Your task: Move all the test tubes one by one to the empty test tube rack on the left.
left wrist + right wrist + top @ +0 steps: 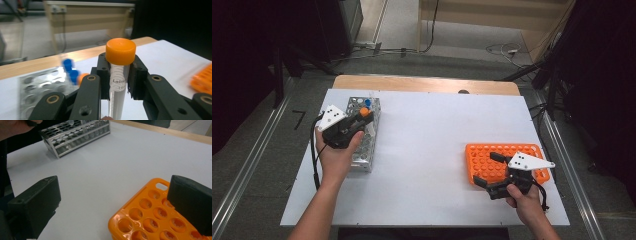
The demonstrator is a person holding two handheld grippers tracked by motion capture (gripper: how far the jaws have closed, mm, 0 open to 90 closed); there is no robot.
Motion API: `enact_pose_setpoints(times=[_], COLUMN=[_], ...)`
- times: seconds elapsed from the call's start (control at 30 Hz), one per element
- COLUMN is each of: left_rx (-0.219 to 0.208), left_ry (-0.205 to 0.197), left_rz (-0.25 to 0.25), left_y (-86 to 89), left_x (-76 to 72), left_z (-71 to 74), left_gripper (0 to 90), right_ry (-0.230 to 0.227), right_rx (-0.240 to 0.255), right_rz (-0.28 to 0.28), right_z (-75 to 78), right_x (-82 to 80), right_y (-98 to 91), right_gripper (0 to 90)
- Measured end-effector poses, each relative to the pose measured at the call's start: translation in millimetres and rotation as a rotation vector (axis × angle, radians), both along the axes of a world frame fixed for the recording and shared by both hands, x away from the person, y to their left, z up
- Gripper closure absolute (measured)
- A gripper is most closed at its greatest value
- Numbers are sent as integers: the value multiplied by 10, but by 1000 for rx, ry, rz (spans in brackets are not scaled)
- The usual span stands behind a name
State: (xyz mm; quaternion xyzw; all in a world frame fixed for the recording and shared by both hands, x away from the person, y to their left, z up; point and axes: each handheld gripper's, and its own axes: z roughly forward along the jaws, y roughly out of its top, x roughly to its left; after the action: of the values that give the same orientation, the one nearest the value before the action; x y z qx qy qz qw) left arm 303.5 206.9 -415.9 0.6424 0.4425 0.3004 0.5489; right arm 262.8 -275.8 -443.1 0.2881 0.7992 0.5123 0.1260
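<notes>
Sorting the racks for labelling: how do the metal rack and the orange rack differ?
The metal rack is silvery, at the table's left, and holds capped tubes; the orange rack is plastic, at the right, its visible holes empty. The left tongs hold an orange-capped tube above the metal rack; the right tongs are open. Both racks have round-hole grids.

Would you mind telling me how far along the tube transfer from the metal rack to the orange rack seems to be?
Early, by the look of it. Done: nothing visibly; the orange rack shows only empty holes. In hand: the left gripper is shut on an orange-capped tube above the metal rack. The right gripper hangs open at the orange rack. Left: this tube and the blue-capped tubes in the metal rack.
</notes>
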Motion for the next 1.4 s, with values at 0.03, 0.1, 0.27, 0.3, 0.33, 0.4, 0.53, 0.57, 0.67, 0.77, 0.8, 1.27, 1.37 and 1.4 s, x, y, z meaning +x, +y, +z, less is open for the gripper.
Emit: enact_pose_setpoints(times=[0.03,0.1,0.27,0.3,0.33,0.4,0.53,0.57,0.67,0.77,0.8,1.27,1.37,1.4], left_rx=[4,-1,15,23,33,58,98,101,89,90,83,-42,-51,-49], left_ry=[2,0,8,10,19,39,101,113,145,163,167,112,98,93], left_rz=[20,43,73,76,79,85,99,102,96,92,93,-30,-53,-59], left_y=[17,40,34,26,16,-13,-55,-56,-49,-40,-33,0,-12,-15], left_x=[22,59,111,116,119,122,133,133,149,149,145,-244,-367,-409], left_z=[-16,-52,-105,-110,-116,-138,-205,-204,-204,-203,-203,-181,-177,-172], left_gripper=[745,745,745,745,745,744,740,736,617,578,544,51,26,22], right_ry=[1,0,0,1,1,-1,2,1,0,4,4,-6,-6,-5], right_rx=[0,-2,-4,-5,-6,-5,-4,-5,-5,-3,-4,9,9,10], right_rz=[0,-1,-1,-3,-4,-5,-13,-14,-18,-22,-22,-42,-49,-52], right_z=[-4,-6,-14,-16,-17,-19,-21,-22,-26,-31,-31,-59,-69,-72], right_x=[2,3,8,7,8,10,13,15,23,26,27,83,100,106], right_y=[1,2,-2,-3,-4,-9,-20,-24,-34,-36,-36,-150,-178,-187], right_gripper=[0,0,0,0,0,0,0,0,0,0,0,0,0,0])
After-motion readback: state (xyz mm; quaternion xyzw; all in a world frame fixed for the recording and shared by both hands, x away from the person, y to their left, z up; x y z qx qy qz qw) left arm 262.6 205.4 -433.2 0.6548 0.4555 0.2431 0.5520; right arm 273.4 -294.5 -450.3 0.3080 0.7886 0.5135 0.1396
